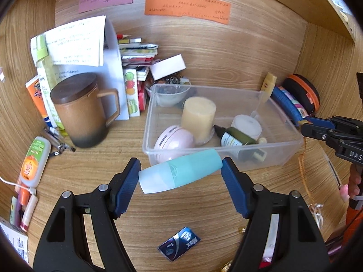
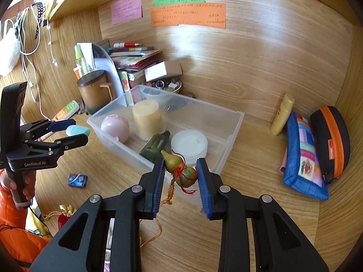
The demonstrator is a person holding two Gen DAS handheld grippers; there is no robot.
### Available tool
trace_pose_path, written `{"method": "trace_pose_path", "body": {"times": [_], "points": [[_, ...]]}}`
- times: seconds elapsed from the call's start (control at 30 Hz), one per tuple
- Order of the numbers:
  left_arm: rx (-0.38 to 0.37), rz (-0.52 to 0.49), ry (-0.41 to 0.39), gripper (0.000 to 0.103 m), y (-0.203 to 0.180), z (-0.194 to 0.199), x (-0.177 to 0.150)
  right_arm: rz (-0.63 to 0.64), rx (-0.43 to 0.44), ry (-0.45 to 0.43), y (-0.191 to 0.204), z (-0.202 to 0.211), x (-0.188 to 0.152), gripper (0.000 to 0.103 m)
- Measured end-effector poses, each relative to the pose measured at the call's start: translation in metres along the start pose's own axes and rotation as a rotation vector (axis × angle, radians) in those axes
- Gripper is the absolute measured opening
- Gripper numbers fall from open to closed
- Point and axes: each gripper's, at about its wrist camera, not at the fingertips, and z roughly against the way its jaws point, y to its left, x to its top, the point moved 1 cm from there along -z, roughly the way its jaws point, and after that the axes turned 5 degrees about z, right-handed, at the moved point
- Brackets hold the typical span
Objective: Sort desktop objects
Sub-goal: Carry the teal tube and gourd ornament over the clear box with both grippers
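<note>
Above desk (image 1: 95,172), left wrist view: left gripper (image 1: 180,175) fingers clamped endwise on teal bottle (image 1: 181,170), near clear bin (image 1: 283,122). Right wrist view: right gripper (image 2: 180,173) fingers clamped on gourd charm (image 2: 181,170) over bin rim. Carry step; next, lower into bin, release.

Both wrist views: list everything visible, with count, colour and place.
clear bin: one, mid-desk
candle: one, cream, in bin
pink ball: one, in bin
green bottle: one, lying in bin
white lid: one, in bin
lidded mug: one, brown, left of bin
pouches: two, blue patchwork and black-orange, right
sticky notes: three, pink, green, orange, back wall
staple box: one, blue, desk front
teal bottle: one, in left gripper
gourd charm: one, green-brown, in right gripper
</note>
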Motion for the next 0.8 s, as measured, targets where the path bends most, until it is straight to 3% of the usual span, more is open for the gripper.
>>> {"method": "trace_pose_path", "body": {"times": [0.43,0.8], "points": [[-0.055,-0.048,-0.022,0.072,-0.025,-0.007,0.027,-0.015,0.006,-0.059,-0.016,-0.007,0.024,0.026],[-0.069,-0.067,0.038,0.072,-0.035,-0.036,0.032,-0.057,0.078,-0.021,-0.025,-0.040,0.022,0.026]]}}
